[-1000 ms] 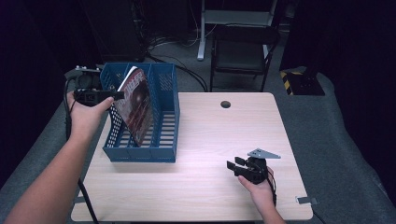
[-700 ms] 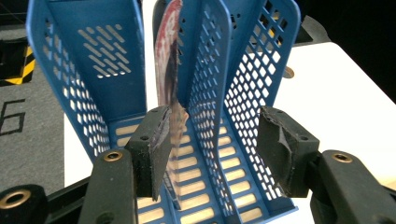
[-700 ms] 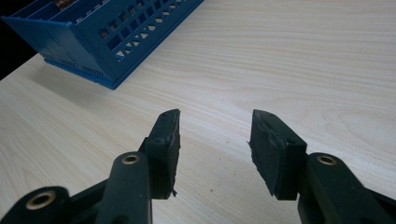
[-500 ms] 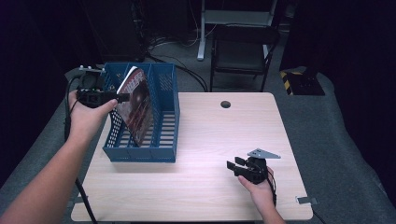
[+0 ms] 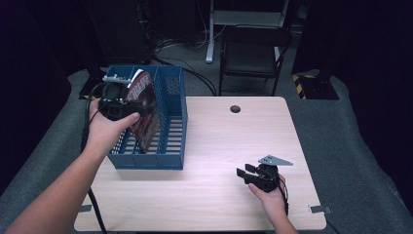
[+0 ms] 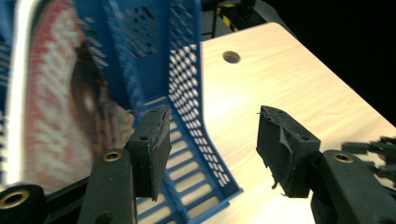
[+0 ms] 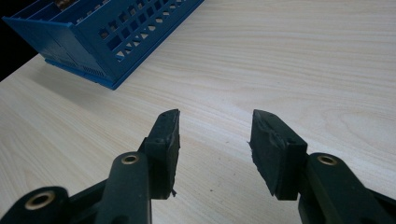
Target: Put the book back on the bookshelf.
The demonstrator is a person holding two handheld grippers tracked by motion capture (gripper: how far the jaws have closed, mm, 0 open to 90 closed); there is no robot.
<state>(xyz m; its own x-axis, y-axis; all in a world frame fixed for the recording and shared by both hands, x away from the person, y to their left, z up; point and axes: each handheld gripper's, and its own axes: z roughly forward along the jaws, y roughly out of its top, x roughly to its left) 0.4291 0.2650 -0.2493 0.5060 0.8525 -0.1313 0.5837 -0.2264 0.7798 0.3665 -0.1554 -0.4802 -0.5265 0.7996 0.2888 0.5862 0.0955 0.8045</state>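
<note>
Left gripper (image 5: 130,113): jaws apart, holding nothing, above the blue file rack (image 5: 173,122).
Magazine (image 5: 146,109): leaning tilted inside the rack, far-left on the table (image 5: 219,195).
Right gripper (image 5: 243,174): jaws apart, empty, near-right on the table.

The red-and-white printed cover of the magazine (image 5: 145,109) standing tilted in the blue perforated plastic file rack (image 5: 173,141) carries large pale lettering along its upper edge. In the high view the letters are too small to make out. In the left gripper view the same cover (image 6: 60,102) is blurred, and its pale marks form no legible word. No other text, label, brand, number or sign can be read on the rack or on the light wood-grain tabletop (image 5: 229,146).
</note>
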